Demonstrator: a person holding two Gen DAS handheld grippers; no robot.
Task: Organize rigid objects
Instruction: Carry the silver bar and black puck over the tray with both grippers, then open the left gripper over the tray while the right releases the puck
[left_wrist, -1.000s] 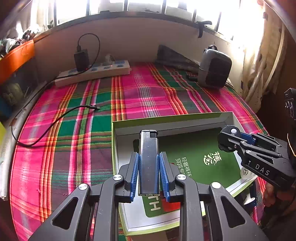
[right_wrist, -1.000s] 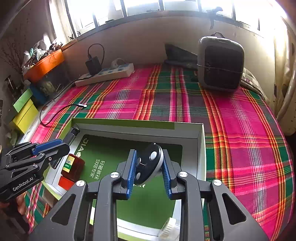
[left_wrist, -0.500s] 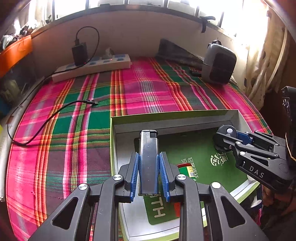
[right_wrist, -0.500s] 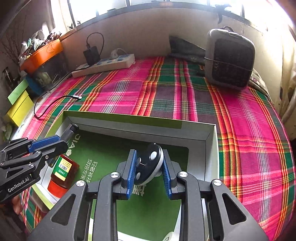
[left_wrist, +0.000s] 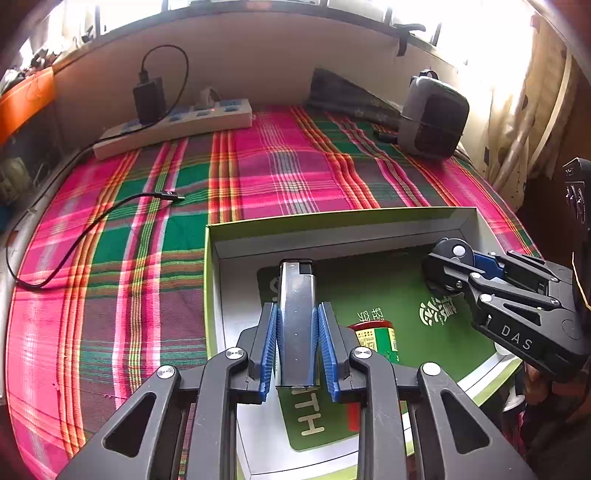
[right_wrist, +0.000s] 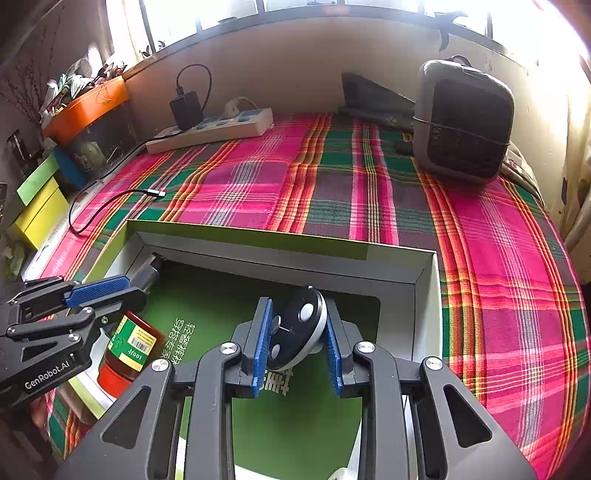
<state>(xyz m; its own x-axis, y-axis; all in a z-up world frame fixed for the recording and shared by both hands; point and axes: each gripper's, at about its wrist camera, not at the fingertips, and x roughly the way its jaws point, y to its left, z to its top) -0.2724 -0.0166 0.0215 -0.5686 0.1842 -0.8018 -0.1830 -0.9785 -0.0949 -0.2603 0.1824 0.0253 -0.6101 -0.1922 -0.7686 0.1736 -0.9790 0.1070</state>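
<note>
My left gripper (left_wrist: 296, 347) is shut on a silver lighter (left_wrist: 296, 317), held over the left part of an open box (left_wrist: 332, 218) with a green floor. My right gripper (right_wrist: 293, 343) is shut on a black and white round disc (right_wrist: 295, 328), tilted on edge above the same box (right_wrist: 280, 243). In the left wrist view the right gripper (left_wrist: 448, 264) reaches in from the right with the disc at its tip. In the right wrist view the left gripper (right_wrist: 110, 291) comes in from the left, the lighter tip (right_wrist: 149, 271) poking past it. A red jar with a green label (right_wrist: 129, 345) lies inside the box.
The box sits on a pink and green plaid cloth (left_wrist: 147, 229). A white power strip (left_wrist: 173, 127) with a black charger and a loose cable (left_wrist: 92, 225) lie at the back left. A grey heater (right_wrist: 461, 118) stands at the back right. A white cap (right_wrist: 341, 474) lies near the box's near edge.
Both grippers have kept their holds; the views have shifted slightly so the box sits a bit lower and nearer in each. The red jar shows more clearly under the left gripper.
</note>
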